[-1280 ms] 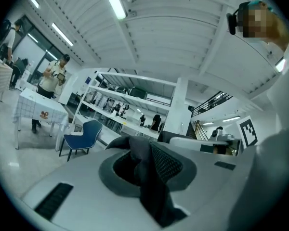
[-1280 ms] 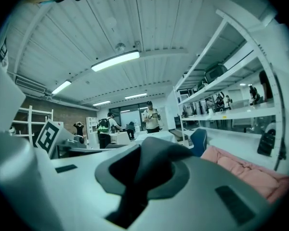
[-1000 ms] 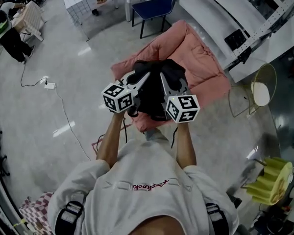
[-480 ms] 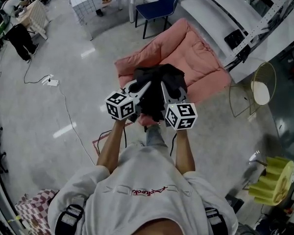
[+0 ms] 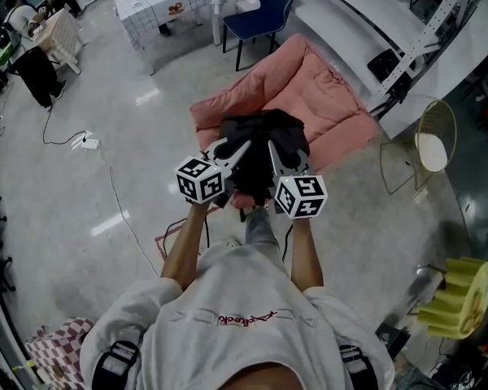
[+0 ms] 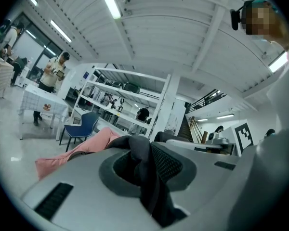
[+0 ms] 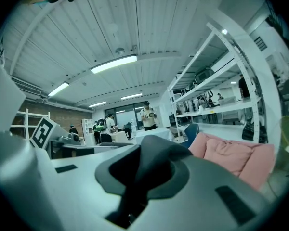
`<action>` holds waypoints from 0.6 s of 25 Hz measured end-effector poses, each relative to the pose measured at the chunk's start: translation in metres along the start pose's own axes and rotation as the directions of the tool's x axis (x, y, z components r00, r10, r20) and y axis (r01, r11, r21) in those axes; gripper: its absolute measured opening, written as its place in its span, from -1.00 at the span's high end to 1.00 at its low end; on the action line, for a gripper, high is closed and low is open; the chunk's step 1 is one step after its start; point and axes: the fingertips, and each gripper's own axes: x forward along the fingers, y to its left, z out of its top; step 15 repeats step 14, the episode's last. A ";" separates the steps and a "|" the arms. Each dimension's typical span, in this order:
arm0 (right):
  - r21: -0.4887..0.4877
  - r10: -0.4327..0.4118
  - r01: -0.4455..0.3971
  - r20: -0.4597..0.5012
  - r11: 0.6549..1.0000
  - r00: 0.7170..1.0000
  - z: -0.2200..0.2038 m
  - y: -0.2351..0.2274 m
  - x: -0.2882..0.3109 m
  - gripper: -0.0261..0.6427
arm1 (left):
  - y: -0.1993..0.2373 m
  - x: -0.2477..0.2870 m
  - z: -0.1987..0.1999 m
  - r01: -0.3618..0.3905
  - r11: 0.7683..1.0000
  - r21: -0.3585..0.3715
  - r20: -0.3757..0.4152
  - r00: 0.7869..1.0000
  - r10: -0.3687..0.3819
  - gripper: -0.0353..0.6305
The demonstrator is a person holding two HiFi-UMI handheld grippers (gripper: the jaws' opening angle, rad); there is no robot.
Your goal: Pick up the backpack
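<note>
**Head view.** 1 black backpack [image 5: 260,140], of soft, crumpled fabric, is held up between 2 grippers and is seen over the near edge of 1 pink cushion [image 5: 317,88]. The cushion is large, quilted and roughly rectangular, and it lies on the glossy grey floor [image 5: 81,242]. The left gripper [image 5: 232,149] and the right gripper [image 5: 278,154] are each of pale, hard plastic. Each carries 1 cube with black-and-white square markers. 1 blue chair [image 5: 264,2] with thin dark legs stands beyond the cushion. 1 round, wire-framed seat [image 5: 436,140] stands to the right.

**Left gripper view.** The smooth grey jaws of the left gripper [image 6: 143,153] are closed on a fold of the backpack [image 6: 154,191]. The fold is dark woven fabric with a mesh-textured patch beside it. The pink cushion [image 6: 82,150] and the blue chair [image 6: 82,126] are seen beyond.

**Right gripper view.** The jaws of the right gripper [image 7: 147,165] are clamped on a smooth, dark, rounded fold of the backpack [image 7: 156,150]. The pink cushion [image 7: 231,158], with puffed panels, lies to the right.
</note>
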 end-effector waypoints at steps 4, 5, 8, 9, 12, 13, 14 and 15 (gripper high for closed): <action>0.007 -0.017 0.017 0.001 1.000 1.000 -0.002 -0.005 -0.013 0.74 | -0.019 -0.003 -0.003 0.021 1.000 0.003 -0.004 1.000 -0.021 0.69; 0.006 -0.020 0.020 0.001 1.000 1.000 -0.001 -0.006 -0.016 0.74 | -0.023 -0.003 -0.003 0.024 1.000 0.004 -0.002 1.000 -0.024 0.69; -0.007 -0.025 0.025 0.001 1.000 1.000 0.002 -0.007 -0.022 0.74 | -0.032 -0.004 -0.001 0.031 0.999 0.013 0.006 0.999 -0.032 0.69; -0.010 -0.025 0.025 0.003 1.000 1.000 0.003 -0.006 -0.024 0.74 | -0.034 -0.005 0.000 0.031 0.999 0.016 0.008 0.999 -0.031 0.70; -0.019 -0.025 0.025 0.004 0.999 1.000 0.004 -0.002 -0.027 0.74 | -0.036 -0.008 0.000 0.026 1.000 0.011 0.011 1.000 -0.026 0.70; -0.021 -0.025 0.025 0.001 0.999 1.000 0.003 0.000 -0.029 0.74 | -0.036 -0.010 -0.001 0.024 1.000 0.006 0.011 1.000 -0.024 0.70; -0.023 -0.025 0.025 -0.002 0.999 1.000 0.002 0.001 -0.031 0.74 | -0.037 -0.012 -0.003 0.021 1.000 0.002 0.009 1.000 -0.021 0.70; -0.023 -0.025 0.025 -0.002 0.999 1.000 0.002 0.001 -0.031 0.74 | -0.037 -0.012 -0.003 0.021 1.000 0.002 0.009 1.000 -0.021 0.70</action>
